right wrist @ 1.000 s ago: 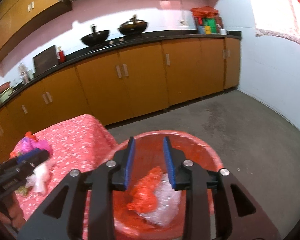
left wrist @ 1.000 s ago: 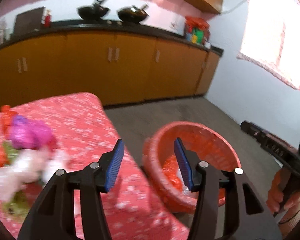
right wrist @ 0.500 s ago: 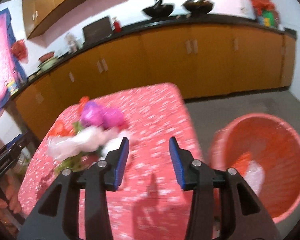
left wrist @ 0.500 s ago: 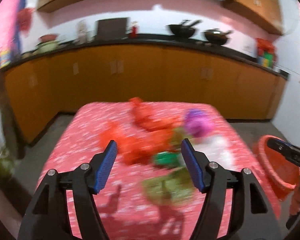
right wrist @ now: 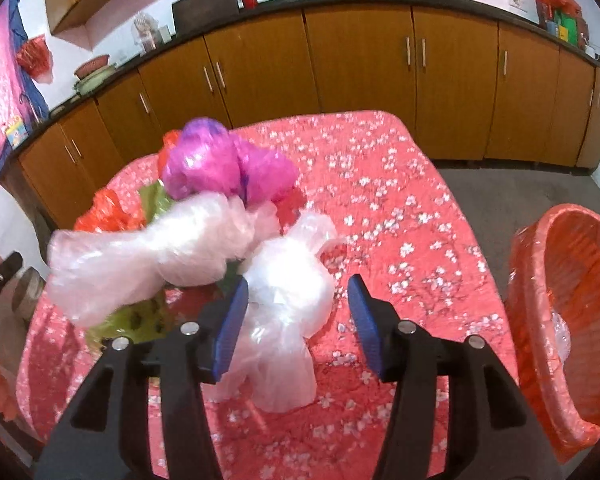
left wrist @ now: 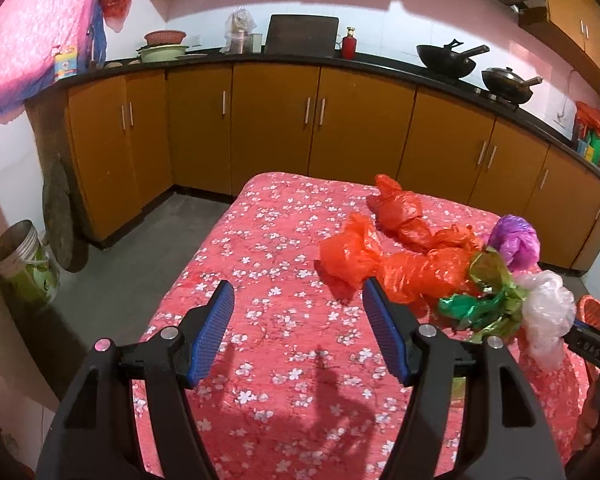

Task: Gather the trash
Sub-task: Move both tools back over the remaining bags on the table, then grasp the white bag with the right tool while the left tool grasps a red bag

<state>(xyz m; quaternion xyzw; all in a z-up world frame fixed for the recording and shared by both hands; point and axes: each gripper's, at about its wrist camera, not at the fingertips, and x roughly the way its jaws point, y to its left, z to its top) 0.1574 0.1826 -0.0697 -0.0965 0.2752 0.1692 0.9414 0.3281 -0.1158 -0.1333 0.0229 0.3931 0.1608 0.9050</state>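
Crumpled plastic bags lie in a heap on the red floral table (left wrist: 276, 280): orange bags (left wrist: 396, 256), a purple bag (left wrist: 516, 240), a green wrapper (left wrist: 480, 304) and clear bags (left wrist: 548, 308). My left gripper (left wrist: 298, 328) is open and empty above the cloth, left of the orange bags. My right gripper (right wrist: 294, 320) is open, its jaws on either side of a clear bag (right wrist: 288, 300) without closing on it. A second clear bag (right wrist: 148, 256) and the purple bag (right wrist: 220, 164) lie beyond. The orange bin (right wrist: 568, 320) stands right of the table.
Brown kitchen cabinets (left wrist: 276, 120) run along the back wall under a black counter with pans (left wrist: 448, 60). A metal can (left wrist: 24, 264) stands on the floor at the left. Grey floor (right wrist: 532, 184) surrounds the table (right wrist: 380, 200).
Both grippers have swung from the orange bin over to the table. My right gripper has come down around the clear bag. My left gripper now faces the orange bags.
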